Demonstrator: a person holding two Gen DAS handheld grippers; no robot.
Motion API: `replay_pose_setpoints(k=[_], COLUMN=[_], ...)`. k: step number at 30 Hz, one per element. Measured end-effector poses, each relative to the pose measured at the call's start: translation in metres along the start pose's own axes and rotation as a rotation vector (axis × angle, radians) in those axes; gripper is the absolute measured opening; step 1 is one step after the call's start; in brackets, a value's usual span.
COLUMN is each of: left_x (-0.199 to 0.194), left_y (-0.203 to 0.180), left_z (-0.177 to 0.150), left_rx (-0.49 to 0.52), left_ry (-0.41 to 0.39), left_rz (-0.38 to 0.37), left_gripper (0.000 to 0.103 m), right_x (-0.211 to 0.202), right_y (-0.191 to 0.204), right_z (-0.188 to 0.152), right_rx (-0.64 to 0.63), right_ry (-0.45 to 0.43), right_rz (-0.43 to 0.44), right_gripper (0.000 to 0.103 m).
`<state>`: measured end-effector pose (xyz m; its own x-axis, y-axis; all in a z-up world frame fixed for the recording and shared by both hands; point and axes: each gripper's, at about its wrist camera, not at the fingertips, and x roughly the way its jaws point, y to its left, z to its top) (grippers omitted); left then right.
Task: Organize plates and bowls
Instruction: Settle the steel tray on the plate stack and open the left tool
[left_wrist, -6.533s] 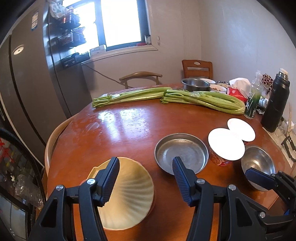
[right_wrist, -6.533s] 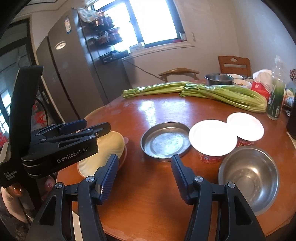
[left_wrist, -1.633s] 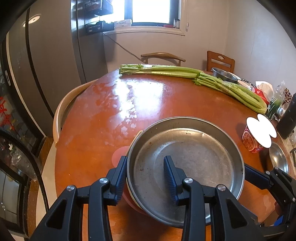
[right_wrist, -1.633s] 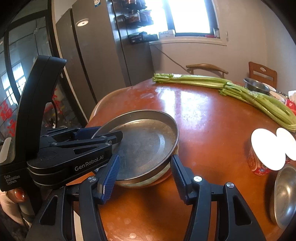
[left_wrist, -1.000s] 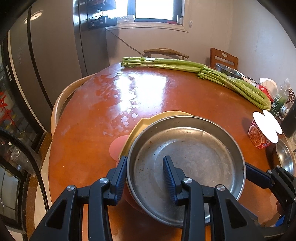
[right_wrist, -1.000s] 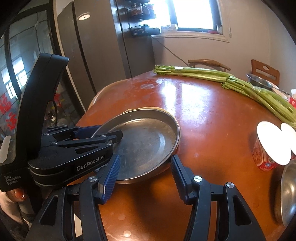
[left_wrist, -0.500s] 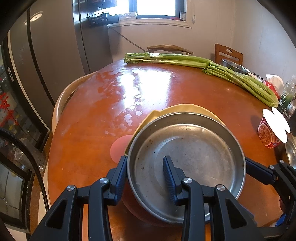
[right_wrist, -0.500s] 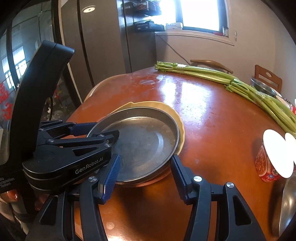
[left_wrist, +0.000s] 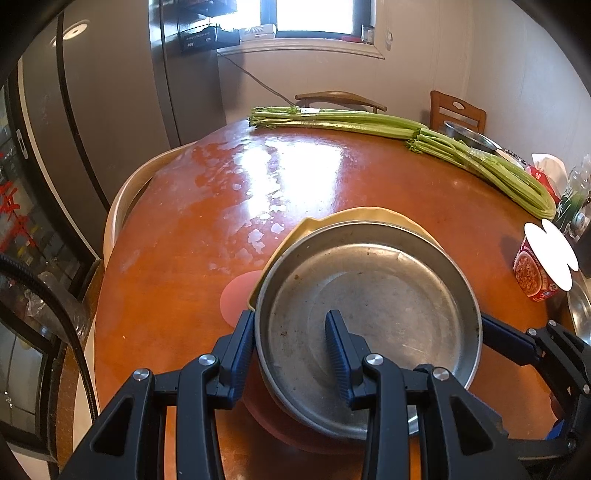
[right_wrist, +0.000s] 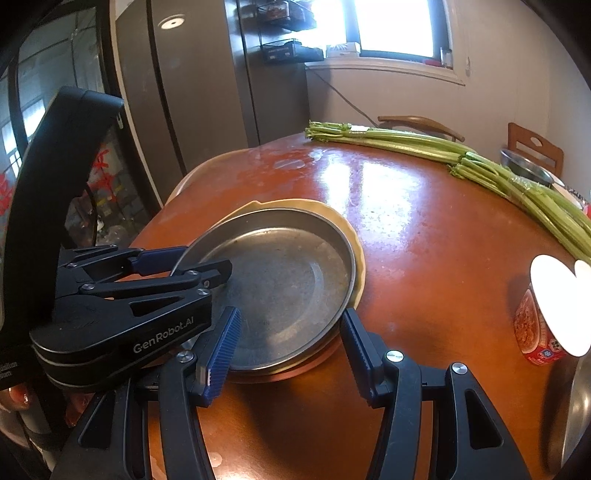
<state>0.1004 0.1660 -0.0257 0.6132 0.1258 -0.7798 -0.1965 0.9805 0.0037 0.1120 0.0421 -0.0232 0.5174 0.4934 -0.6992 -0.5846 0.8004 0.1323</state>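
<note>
Steel pan (left_wrist: 369, 306), pinched at its rim by my left gripper (left_wrist: 291, 343), hides most of one yellow plate (left_wrist: 373, 214); my right gripper (right_wrist: 290, 347) gapes empty.

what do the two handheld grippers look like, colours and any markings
Both are black plastic frames with silver screws and ribbed blue finger pads. The left gripper carries white "GenRobot.AI" lettering on its side and a tall black housing behind. The right gripper shows no lettering in view.
</note>
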Motion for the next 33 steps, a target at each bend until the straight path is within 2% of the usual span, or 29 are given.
replay_pose_setpoints(k=[12,19,23,33], left_x=[-0.015,-0.031,-0.046,-0.055], left_y=[0.005,0.008,0.011,0.018], left_z=[-0.001,-0.007,-0.007,-0.014], left_rx=[-0.019,-0.029,-0.041,-0.075], left_ry=[-0.032,-0.07,-0.117,-0.115], left_rz=[-0.021,-0.029,-0.039,-0.016], left_gripper=[0.038,0.039,0.039,0.039], right_x=[-0.002,-0.001,-0.006,-0.011], right_y=[0.0,0.002,0.003,0.005], right_z=[-0.002,-0.005,-0.006,-0.001], right_rx=[0.011,0.011,0.009,-0.007], right_ry=[-0.002,-0.014,-0.022,-0.046], right_rz=[0.006,0.01,0.004,-0.027], right_gripper=[0.059,0.058,0.058,0.059])
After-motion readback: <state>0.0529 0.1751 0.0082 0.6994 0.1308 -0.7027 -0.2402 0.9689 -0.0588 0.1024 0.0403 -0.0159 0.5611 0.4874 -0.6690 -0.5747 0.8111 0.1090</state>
